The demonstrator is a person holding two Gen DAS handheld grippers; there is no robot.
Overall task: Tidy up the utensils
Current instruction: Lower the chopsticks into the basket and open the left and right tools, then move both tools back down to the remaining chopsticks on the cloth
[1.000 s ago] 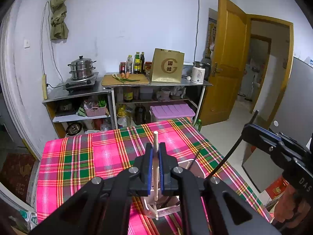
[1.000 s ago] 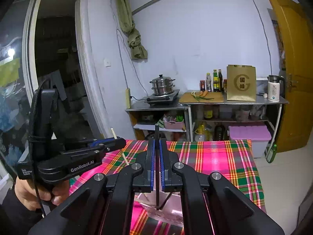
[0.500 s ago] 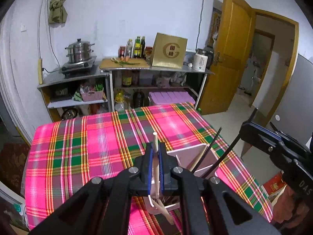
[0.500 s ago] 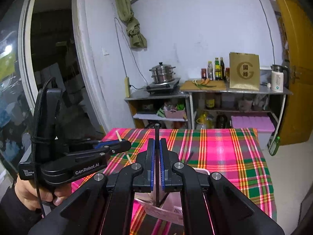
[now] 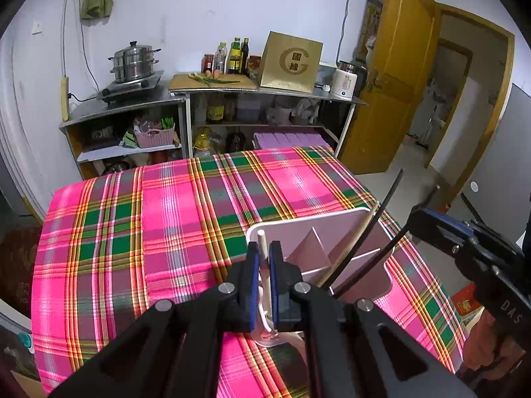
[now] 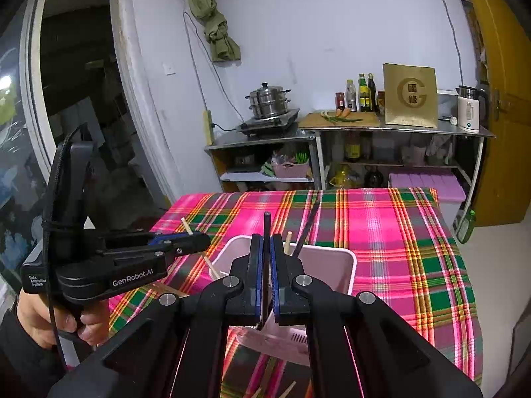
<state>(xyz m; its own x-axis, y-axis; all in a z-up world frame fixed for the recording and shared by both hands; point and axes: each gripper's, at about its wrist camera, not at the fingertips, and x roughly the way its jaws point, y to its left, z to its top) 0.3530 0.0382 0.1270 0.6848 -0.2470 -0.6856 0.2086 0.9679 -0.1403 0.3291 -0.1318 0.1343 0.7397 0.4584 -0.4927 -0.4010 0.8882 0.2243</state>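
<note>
**Two chopsticks held over the holder: risks at insertion**

A pale chopstick (image 5: 262,248) is pinched upright in the left gripper (image 5: 264,285), jaws pressed together on it, low end just above the near side of the pink holder (image 5: 356,265). A black chopstick (image 6: 266,232) is clamped the same way in the right gripper (image 6: 265,278), directly over the holder. Which compartment lies under either tip cannot be told.

Risks, as judged:
- A tip could be caught on the holder's divider or rim; the light plastic holder would then be tipped or pushed along the cloth.
- The sticks already leaning in the holder, one wooden (image 5: 351,248) and one black (image 5: 378,219), could be struck and levered out.
- The two grippers are near each other over the holder; contact between them is possible.
- If let go high, a stick could bounce out.

The holder stands on a pink-and-green plaid cloth (image 5: 166,232). Beyond the holder, metal shelves (image 5: 186,99) with a steamer pot (image 5: 132,61), bottles and a gold bag stand against a white wall; right of the holder, a yellow door (image 5: 395,83) is open.
</note>
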